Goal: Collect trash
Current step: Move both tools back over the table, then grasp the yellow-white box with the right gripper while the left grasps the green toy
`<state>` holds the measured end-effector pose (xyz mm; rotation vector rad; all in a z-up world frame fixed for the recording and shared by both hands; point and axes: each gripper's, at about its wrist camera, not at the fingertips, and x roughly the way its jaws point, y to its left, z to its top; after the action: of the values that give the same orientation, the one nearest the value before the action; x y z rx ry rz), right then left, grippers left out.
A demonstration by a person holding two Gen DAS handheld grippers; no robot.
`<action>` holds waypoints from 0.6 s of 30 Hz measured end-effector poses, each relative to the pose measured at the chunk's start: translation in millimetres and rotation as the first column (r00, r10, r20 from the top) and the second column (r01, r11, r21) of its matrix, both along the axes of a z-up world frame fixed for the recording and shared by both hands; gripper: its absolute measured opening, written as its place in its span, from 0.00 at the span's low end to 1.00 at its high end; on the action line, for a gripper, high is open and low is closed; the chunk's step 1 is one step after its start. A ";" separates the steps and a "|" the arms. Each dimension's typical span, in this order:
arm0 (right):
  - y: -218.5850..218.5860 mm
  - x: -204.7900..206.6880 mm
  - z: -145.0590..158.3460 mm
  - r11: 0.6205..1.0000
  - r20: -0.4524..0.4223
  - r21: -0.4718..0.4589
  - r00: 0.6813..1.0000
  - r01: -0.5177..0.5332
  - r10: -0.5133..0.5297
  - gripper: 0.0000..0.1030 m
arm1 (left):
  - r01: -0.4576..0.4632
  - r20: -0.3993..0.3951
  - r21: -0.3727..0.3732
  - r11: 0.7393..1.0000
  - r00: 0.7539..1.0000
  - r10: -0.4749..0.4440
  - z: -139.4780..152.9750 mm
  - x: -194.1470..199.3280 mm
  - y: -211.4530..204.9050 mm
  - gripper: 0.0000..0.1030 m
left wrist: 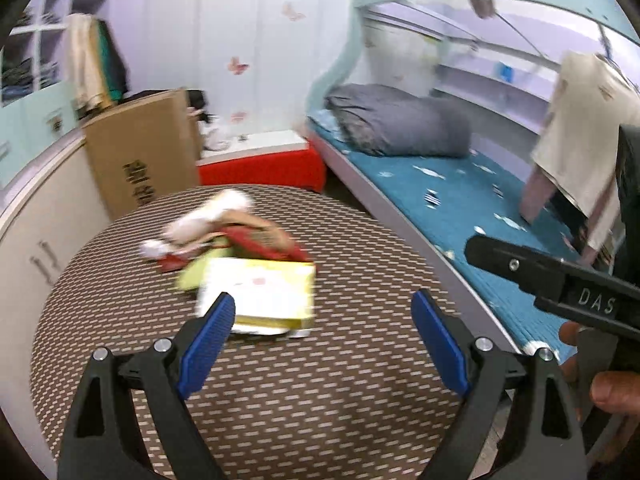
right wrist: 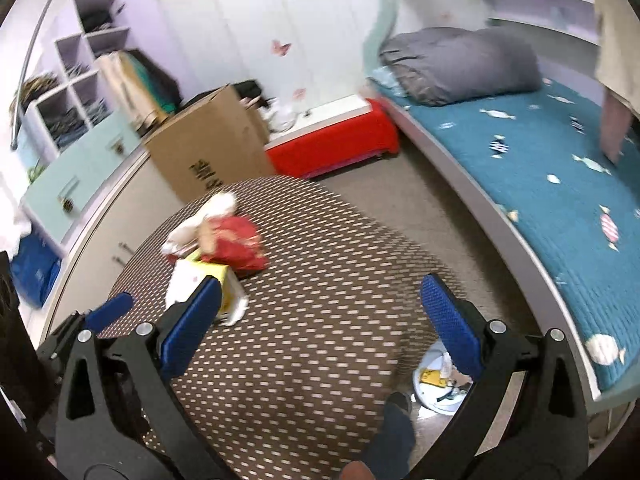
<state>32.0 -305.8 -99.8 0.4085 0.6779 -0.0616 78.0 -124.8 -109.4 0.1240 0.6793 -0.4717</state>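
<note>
A pile of trash lies on the round brown-patterned table (left wrist: 280, 400): a yellow and white carton (left wrist: 260, 292), a red wrapper (left wrist: 256, 242) and crumpled white paper (left wrist: 212, 216). My left gripper (left wrist: 324, 312) hovers just short of the carton, open, with nothing between its blue pads. My right gripper (right wrist: 322, 286) is open too and holds nothing. From it, the carton (right wrist: 208, 278) and the red wrapper (right wrist: 234, 246) lie ahead to the left. One black finger (left wrist: 540, 276) of the right gripper shows at the right of the left wrist view. Motion blurs the pile.
A white bin (right wrist: 434, 384) with scraps in it stands on the floor between table and bed (right wrist: 540, 184). A cardboard box (right wrist: 208, 148), a red bench (right wrist: 332, 140) and white cabinets (left wrist: 44, 220) lie behind the table. A person's leg (right wrist: 392, 424) shows below.
</note>
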 end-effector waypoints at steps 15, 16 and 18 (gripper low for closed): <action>73.3 87.7 -59.7 0.972 -0.112 0.038 0.966 -0.231 0.233 0.94 | -0.249 -0.076 -0.017 0.968 0.966 0.247 -31.7 25.5 123.9 0.85; 75.6 93.2 -62.9 0.970 -0.115 0.039 0.963 -0.239 0.242 0.94 | -0.255 -0.077 -0.014 0.967 0.964 0.254 -32.2 27.6 127.6 0.85; 80.2 103.8 -68.4 0.963 -0.111 0.050 0.957 -0.265 0.269 0.94 | -0.262 -0.078 -0.014 0.965 0.962 0.260 -33.3 29.5 132.7 0.85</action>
<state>135.8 -225.5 -168.2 0.3454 0.8463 0.1841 107.5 7.9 -142.7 -0.0074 0.7523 -0.2314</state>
